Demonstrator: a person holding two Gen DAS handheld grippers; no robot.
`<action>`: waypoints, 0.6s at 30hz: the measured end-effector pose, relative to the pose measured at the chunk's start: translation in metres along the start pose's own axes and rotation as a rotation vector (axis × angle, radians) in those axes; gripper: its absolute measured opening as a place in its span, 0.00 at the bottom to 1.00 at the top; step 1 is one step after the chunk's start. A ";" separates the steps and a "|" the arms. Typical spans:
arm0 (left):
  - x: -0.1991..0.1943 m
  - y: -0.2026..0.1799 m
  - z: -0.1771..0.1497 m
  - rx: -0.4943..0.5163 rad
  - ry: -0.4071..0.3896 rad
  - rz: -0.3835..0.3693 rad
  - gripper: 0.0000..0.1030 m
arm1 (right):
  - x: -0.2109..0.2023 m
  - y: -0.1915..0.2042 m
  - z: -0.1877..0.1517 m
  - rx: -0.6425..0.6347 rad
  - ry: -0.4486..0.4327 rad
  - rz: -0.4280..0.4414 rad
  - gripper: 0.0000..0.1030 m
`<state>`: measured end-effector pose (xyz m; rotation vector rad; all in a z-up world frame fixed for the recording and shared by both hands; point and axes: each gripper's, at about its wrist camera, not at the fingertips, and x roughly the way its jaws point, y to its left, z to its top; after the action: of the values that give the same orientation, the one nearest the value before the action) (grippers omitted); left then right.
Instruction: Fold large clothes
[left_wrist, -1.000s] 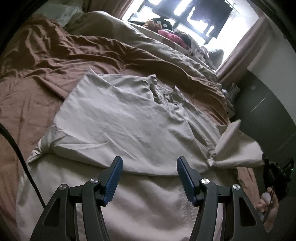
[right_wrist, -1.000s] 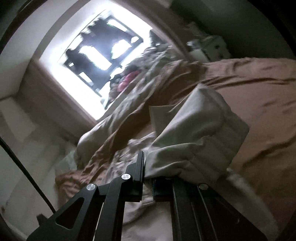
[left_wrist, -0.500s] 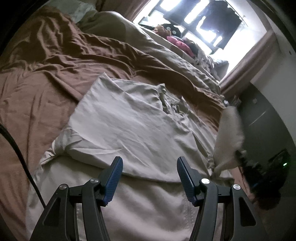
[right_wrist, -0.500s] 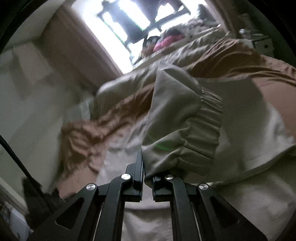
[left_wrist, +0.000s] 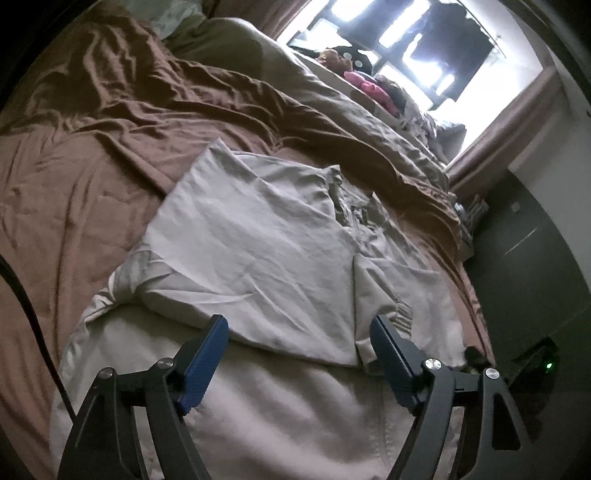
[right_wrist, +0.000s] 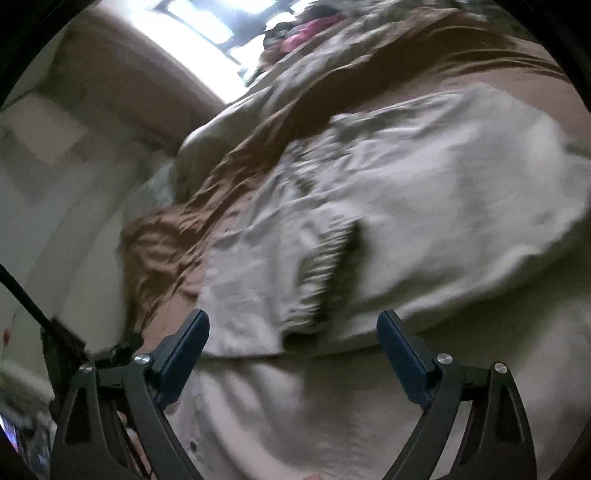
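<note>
A large beige shirt (left_wrist: 258, 258) lies spread on the brown bedspread (left_wrist: 74, 177), both sleeves folded in over its body. The right sleeve with its gathered cuff (left_wrist: 400, 314) lies across the shirt; it also shows in the right wrist view (right_wrist: 317, 273), blurred. My left gripper (left_wrist: 299, 328) is open and empty, just above the shirt's lower part. My right gripper (right_wrist: 293, 325) is open and empty, just above the shirt (right_wrist: 443, 206) near the cuff.
A beige duvet (left_wrist: 332, 103) is bunched along the far side of the bed. Toys and clothes (left_wrist: 369, 85) lie under the bright window. A dark cabinet (left_wrist: 528, 258) stands right of the bed. A black cable (left_wrist: 26, 295) crosses the left.
My right gripper carried the sleeve over the shirt, opened and let it go. The sleeve now lies folded on the shirt. My left gripper stayed open and shifted slightly.
</note>
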<state>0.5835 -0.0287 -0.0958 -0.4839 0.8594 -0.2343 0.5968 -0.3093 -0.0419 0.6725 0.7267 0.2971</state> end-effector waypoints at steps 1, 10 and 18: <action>0.002 -0.004 -0.002 0.016 0.000 0.009 0.78 | -0.007 -0.009 0.004 0.030 -0.017 -0.021 0.89; 0.033 -0.066 -0.023 0.225 0.036 0.040 0.78 | -0.063 -0.101 0.035 0.303 -0.128 -0.083 0.89; 0.087 -0.116 -0.039 0.339 0.129 0.071 0.78 | -0.091 -0.153 0.020 0.431 -0.182 -0.031 0.78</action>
<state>0.6077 -0.1756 -0.1177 -0.1231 0.9385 -0.3415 0.5491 -0.4768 -0.0852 1.0806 0.6299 0.0460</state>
